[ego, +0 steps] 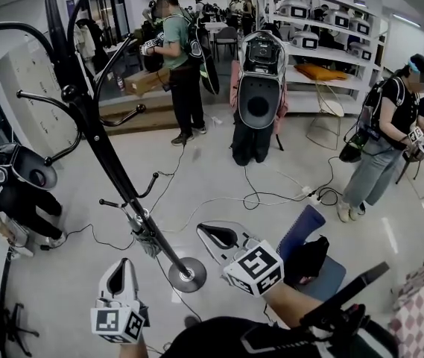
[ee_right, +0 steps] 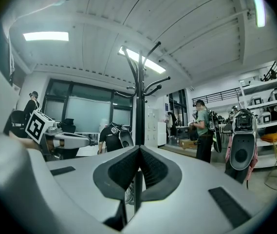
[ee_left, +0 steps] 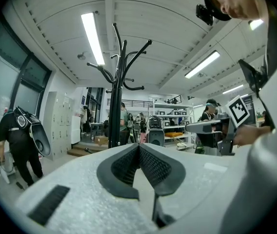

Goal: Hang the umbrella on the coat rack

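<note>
The left gripper [ego: 124,267] and the right gripper [ego: 206,233] are each pressed together on nothing, near the coat rack's [ego: 85,118] base. I cannot pick out the umbrella anywhere. It is probably light with a stiff shaft, so pinch it just below the handle.

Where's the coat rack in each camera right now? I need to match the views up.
Head view: the coat rack slants from upper left down to its round base at lower centre.
Left gripper view: it stands upright just left of centre, hooks against the ceiling.
Right gripper view: it stands upright at centre, behind the jaws.
Shared landmark: the person in a green shirt, right of the rack in every view.
</note>
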Available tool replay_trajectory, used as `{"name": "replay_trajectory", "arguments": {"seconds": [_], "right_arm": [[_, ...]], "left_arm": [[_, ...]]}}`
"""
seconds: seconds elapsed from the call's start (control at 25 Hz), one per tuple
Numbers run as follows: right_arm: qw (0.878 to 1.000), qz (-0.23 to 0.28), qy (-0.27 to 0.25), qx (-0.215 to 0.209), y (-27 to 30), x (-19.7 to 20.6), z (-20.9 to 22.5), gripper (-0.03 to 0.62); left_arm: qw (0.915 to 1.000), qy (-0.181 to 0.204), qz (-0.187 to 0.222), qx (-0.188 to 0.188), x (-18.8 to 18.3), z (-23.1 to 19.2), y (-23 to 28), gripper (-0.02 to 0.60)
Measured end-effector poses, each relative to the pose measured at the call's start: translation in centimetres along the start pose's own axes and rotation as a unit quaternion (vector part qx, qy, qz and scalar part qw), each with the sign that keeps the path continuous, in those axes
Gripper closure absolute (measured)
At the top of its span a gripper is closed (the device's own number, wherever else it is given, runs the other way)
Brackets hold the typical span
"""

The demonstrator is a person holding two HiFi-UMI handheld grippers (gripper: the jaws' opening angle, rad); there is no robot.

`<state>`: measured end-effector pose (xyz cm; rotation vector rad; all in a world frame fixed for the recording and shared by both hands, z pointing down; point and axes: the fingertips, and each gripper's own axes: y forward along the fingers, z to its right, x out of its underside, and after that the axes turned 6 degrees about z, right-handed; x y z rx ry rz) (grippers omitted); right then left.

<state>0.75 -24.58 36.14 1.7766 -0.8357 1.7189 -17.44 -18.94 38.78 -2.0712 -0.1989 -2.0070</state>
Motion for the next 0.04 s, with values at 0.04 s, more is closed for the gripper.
{"name": "replay_trajectory", "arguments": {"seconds": [0.04], "right_arm": [[1.000,0.000,-0.001,-0.001,0.15,-0.03,-0.02,0.592]], "left_arm": [[1.0000,0.000,0.000,-0.002,-0.08,-0.10,-0.01,0.571]]}}
